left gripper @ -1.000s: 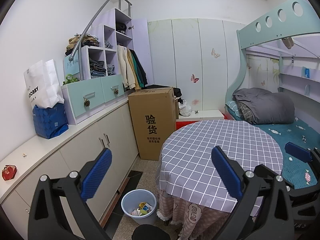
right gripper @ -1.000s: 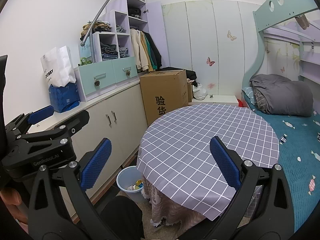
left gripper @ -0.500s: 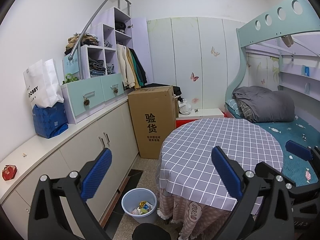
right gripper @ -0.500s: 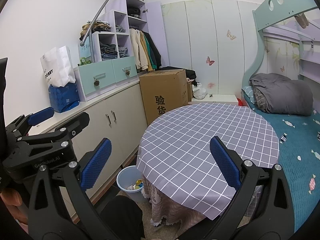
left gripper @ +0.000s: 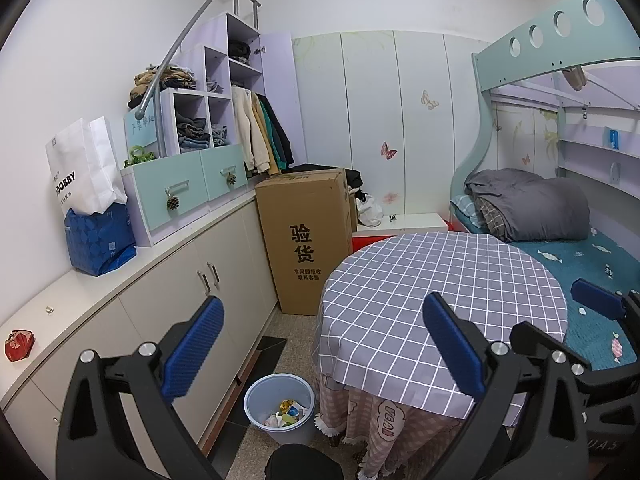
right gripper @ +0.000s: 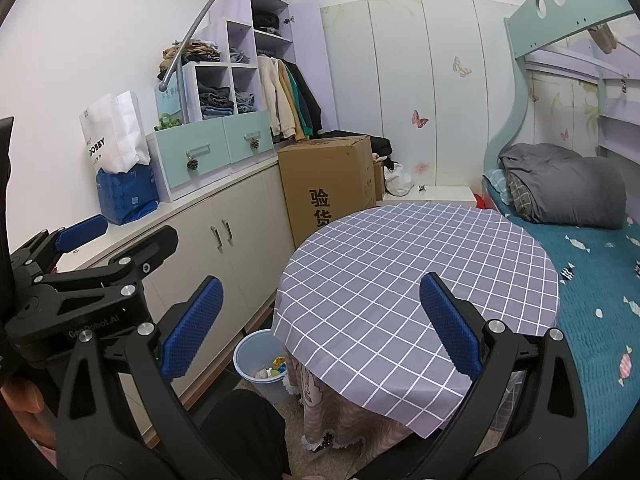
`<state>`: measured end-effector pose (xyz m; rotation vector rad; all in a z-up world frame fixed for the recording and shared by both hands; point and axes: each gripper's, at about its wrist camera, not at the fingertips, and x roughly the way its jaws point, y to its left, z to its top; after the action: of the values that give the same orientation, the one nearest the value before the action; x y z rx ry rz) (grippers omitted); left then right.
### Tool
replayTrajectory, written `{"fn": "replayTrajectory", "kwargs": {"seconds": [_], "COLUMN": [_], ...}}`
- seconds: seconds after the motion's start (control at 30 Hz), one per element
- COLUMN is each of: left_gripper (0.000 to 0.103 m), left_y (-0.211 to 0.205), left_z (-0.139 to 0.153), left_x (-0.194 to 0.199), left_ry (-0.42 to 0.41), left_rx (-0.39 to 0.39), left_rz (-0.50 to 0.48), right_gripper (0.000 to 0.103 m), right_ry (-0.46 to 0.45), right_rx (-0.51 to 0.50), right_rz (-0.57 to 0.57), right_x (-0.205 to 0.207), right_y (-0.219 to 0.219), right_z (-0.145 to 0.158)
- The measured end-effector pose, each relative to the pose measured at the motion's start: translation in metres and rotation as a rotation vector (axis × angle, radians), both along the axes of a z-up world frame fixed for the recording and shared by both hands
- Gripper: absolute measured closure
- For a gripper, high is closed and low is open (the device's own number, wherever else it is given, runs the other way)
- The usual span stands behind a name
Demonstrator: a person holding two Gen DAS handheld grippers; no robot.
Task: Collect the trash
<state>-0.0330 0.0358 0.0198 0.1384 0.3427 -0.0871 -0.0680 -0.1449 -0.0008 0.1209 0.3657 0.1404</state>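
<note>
Drift only: over the last 1 s both views slid slightly back and down; nothing picked up. Left gripper and right gripper spread wide, empty. Waste bin upright, long axis vertical, mouth up, on floor between cabinet and round table, wrappers inside.

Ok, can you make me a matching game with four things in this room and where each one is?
Things:
1. blue trash bin
2. grey duvet
3. white paper bag
4. cardboard box

Places:
A. on the bed
B. on the floor, between the cabinets and the round table
C. on the countertop, by the wall
D. on the floor, at the end of the cabinets

Pairs: 1-B, 2-A, 3-C, 4-D
</note>
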Motion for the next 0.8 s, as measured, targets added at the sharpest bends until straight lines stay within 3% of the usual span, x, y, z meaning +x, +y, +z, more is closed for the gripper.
{"fn": "replayTrajectory", "kwargs": {"seconds": [0.8], "left_gripper": [0.005], "left_y": [0.0045], "left_z": [-0.0060], "left_x": [0.0034], "left_ry": [0.010], "left_rx": [0.005], "left_rz": [0.001], "right_gripper": [0.006], "right_ry": [0.010], "right_rx": [0.003], "right_rz": [-0.001], "right_x": [0.0022], "right_y": [-0.0012], "right_z": [-0.0044]}}
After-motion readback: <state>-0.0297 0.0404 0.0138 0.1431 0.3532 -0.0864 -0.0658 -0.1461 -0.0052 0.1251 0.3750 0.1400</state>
